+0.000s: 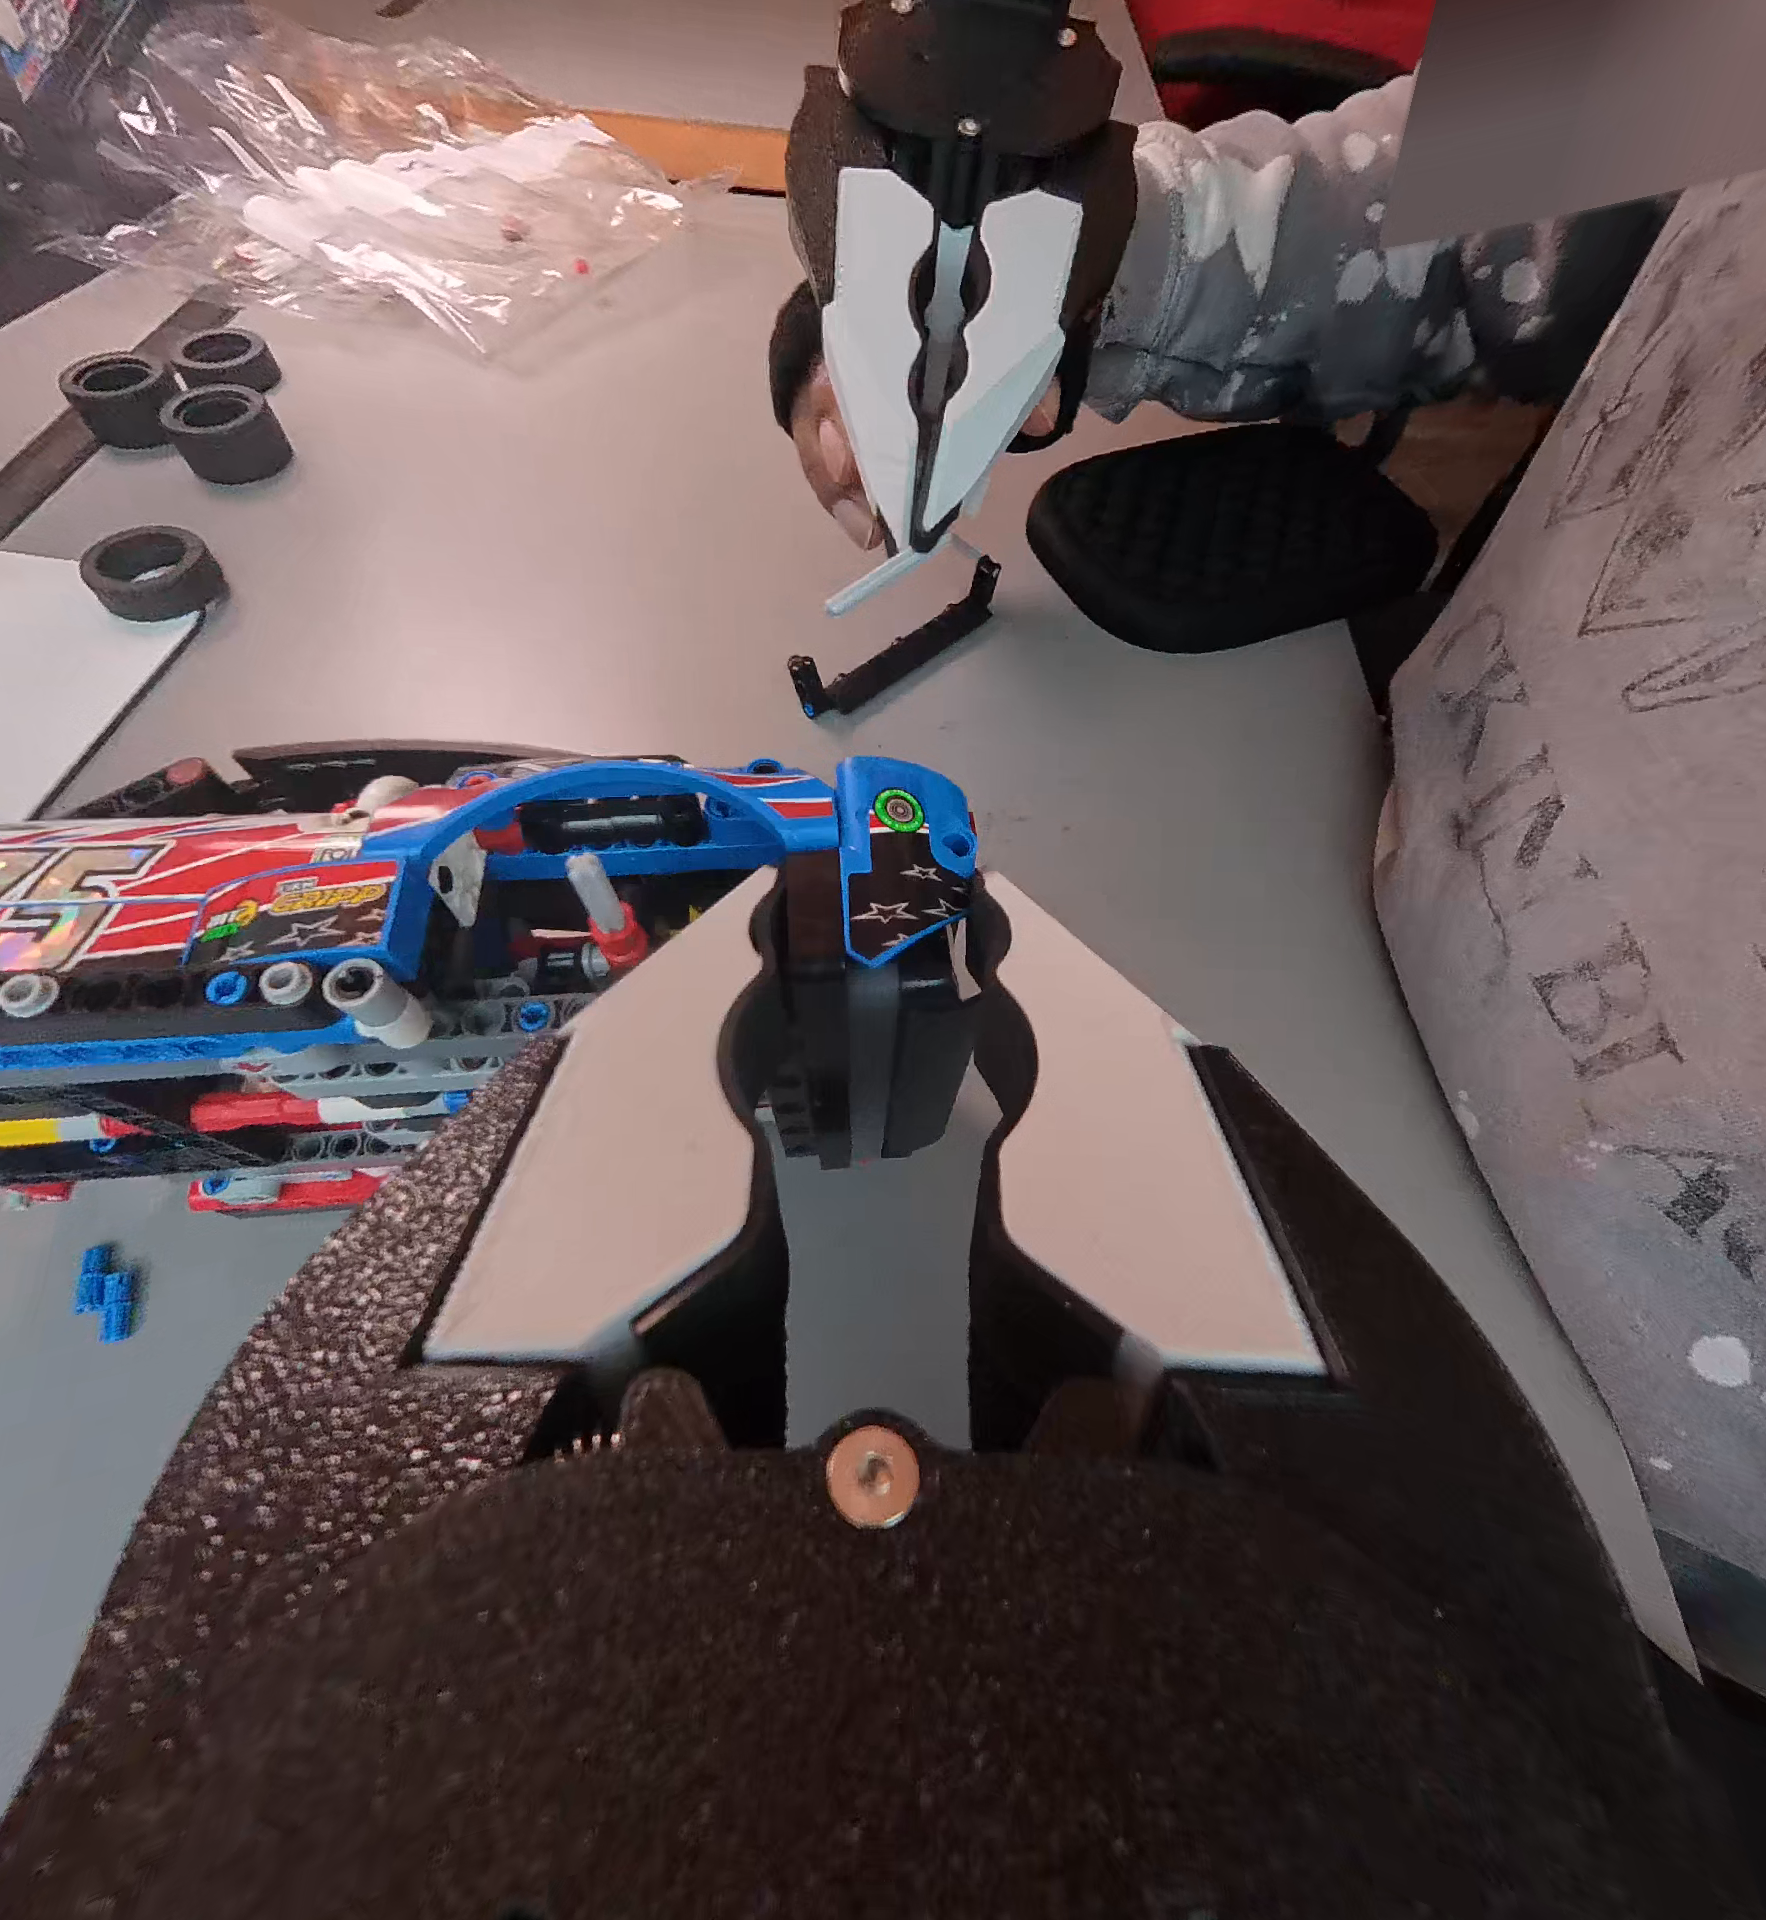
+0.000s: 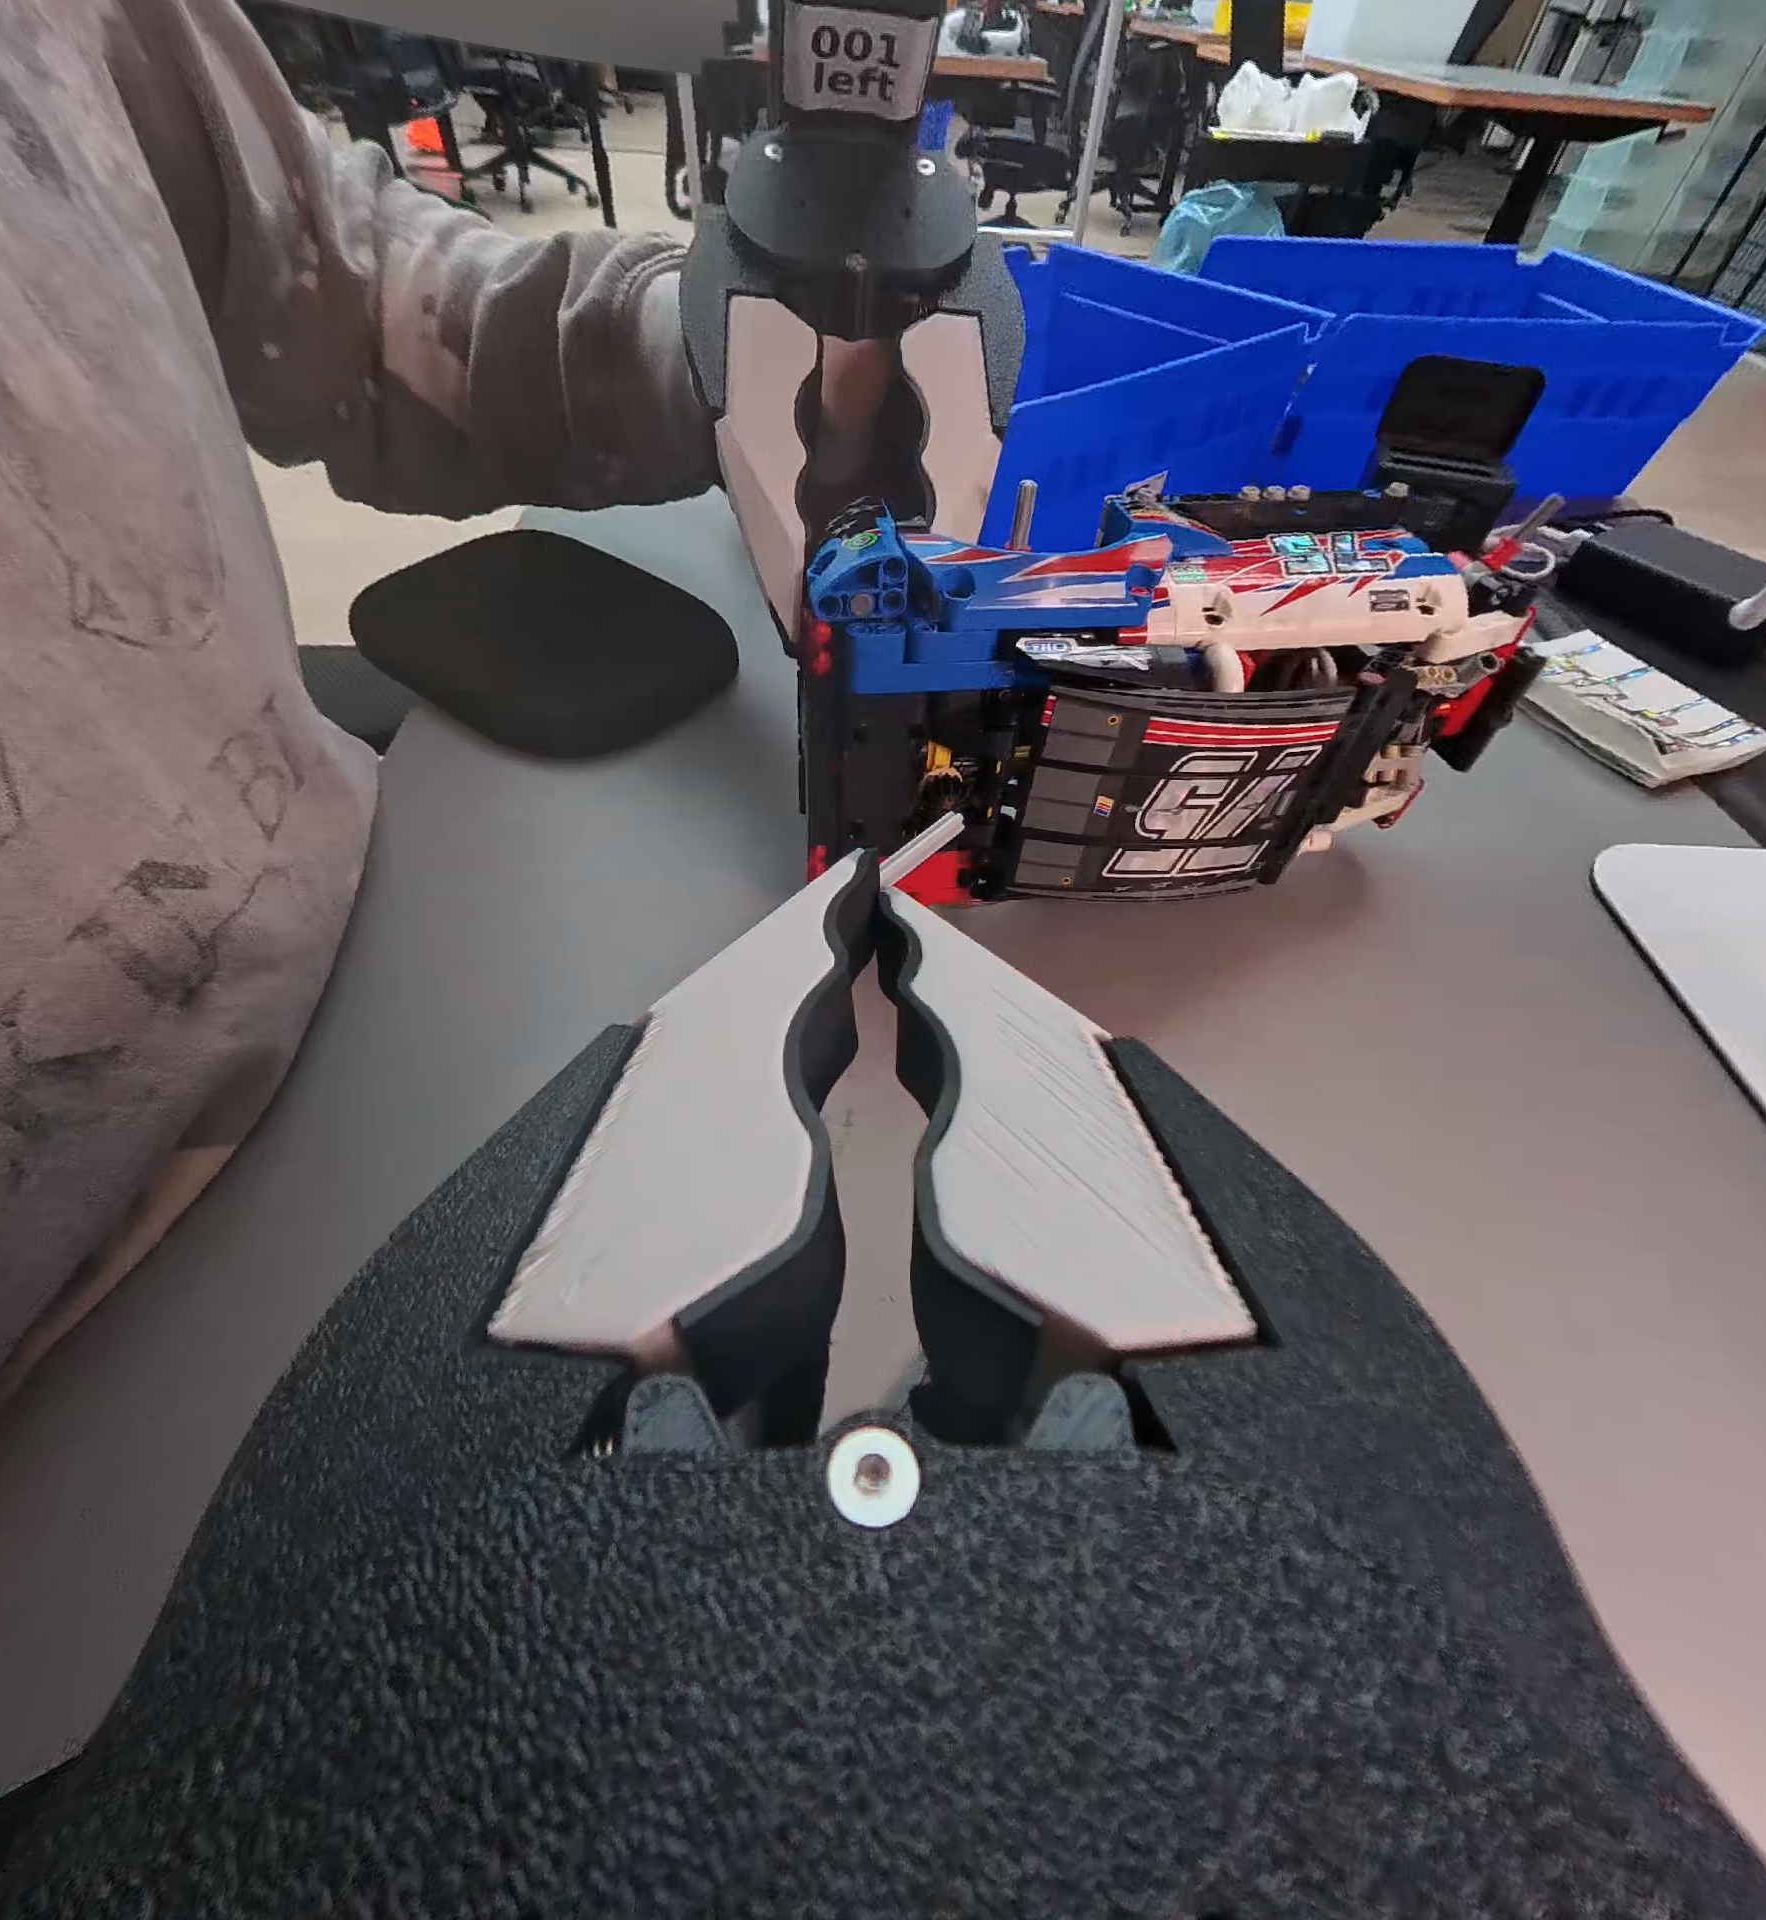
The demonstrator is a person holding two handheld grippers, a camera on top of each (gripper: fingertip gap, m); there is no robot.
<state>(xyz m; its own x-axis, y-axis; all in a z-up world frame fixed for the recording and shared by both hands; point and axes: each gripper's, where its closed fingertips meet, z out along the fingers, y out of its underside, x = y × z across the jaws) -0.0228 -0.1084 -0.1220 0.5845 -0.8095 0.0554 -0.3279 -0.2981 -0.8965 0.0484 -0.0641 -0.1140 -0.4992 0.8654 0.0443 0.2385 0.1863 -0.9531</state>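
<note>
We work over a grey worktop (image 1: 567, 540) that carries everything here, with two blue bins (image 2: 1378, 353) standing at its far side behind the model. The biggest thing on it is a brick-built race car (image 2: 1149, 727) in blue, red and white, tipped onto its side so that its dark printed panel faces the right wrist view. Our left gripper (image 1: 874, 997) has its fingers clamped on the black end block of the car, just below the blue corner piece with the green ring. A black padded armrest (image 1: 1232, 535) sits near the worktop edge beside our grey sleeve. Loose clear plastic bags (image 1: 370, 187) lie well apart at the back. Four black tyres (image 1: 178, 400) rest near them, three bunched together and one alone. A black brick frame (image 1: 894, 649) lies flat between the car and the right gripper. Our right gripper (image 2: 874, 883) is pinched shut on a thin light-grey axle rod (image 2: 920, 836), whose free end points at the car's underside; whether it touches, we cannot tell. A small blue connector (image 1: 110, 1288) lies beside the car.
</note>
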